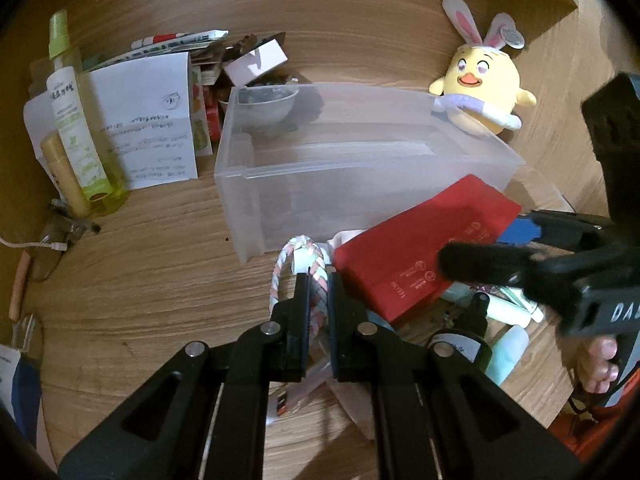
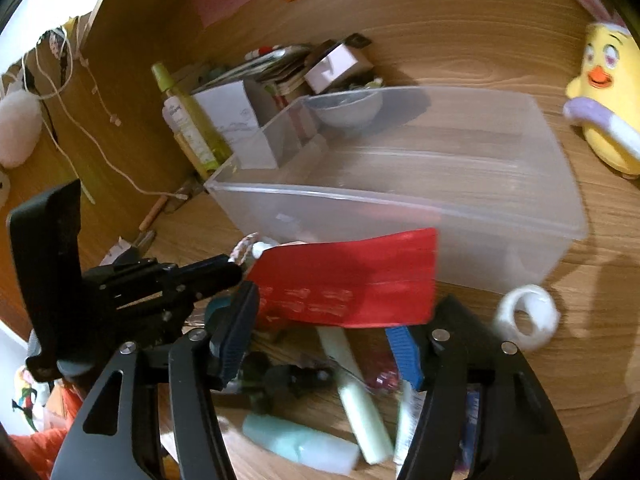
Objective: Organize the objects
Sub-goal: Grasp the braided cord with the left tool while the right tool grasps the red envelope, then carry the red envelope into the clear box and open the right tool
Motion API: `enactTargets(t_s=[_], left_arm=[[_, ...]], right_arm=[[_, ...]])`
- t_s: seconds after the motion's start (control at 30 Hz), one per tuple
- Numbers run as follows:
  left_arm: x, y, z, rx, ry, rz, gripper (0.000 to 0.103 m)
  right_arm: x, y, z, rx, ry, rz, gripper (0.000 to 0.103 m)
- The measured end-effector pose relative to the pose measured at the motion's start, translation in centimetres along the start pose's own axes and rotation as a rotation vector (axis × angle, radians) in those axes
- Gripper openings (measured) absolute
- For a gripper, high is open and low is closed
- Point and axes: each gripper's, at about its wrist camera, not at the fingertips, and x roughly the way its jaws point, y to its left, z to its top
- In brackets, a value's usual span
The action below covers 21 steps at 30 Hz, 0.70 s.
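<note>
My left gripper point(image 1: 319, 280) is shut on a braided pink, white and blue headband point(image 1: 300, 252) in front of a clear plastic bin point(image 1: 360, 168); it shows as a black gripper at the left of the right wrist view point(image 2: 236, 270). A red packet point(image 1: 424, 240) lies on a pile of tubes beside the headband. In the right wrist view my right gripper point(image 2: 348, 304) is open, its fingers on either side of the red packet point(image 2: 348, 280), above green and pale tubes point(image 2: 360, 392). The bin point(image 2: 400, 200) holds nothing that I can see.
A yellow chick plush point(image 1: 480, 92) stands right of the bin. A green spray bottle point(image 1: 76, 132), papers point(image 1: 152, 120), boxes and a grey bowl point(image 1: 268, 108) crowd the back left. A white tape roll point(image 2: 528, 318) lies at the right. A cable point(image 2: 100, 120) hangs at left.
</note>
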Motion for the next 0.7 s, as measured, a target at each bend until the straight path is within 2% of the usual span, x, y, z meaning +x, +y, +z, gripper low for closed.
enactTargets(t_s=[0.13,0.23,0.43,0.7], left_arm=[[-0.1,0.0,0.0,-0.002,-0.009,-0.002,0.007],[-0.4,0.4,0.1,-0.025,-0.021,-0.013,0.007],[-1.8,1.1,0.4,-0.049,-0.057,0.004,0.006],[-4.1,0.9,1.5,-0.035,-0.113,0.035,0.006]], right_arm=[[1.1,1.1,0.3,-0.017,0.011,0.009,0.056],[1.2,1.2,0.3,-0.023,0.011,0.021,0.033],[-0.9,1.2,0.2,-0.019,-0.038,0.059,0.015],[-5.1,1.8,0.1,-0.087,-0.132,0.005,0.013]])
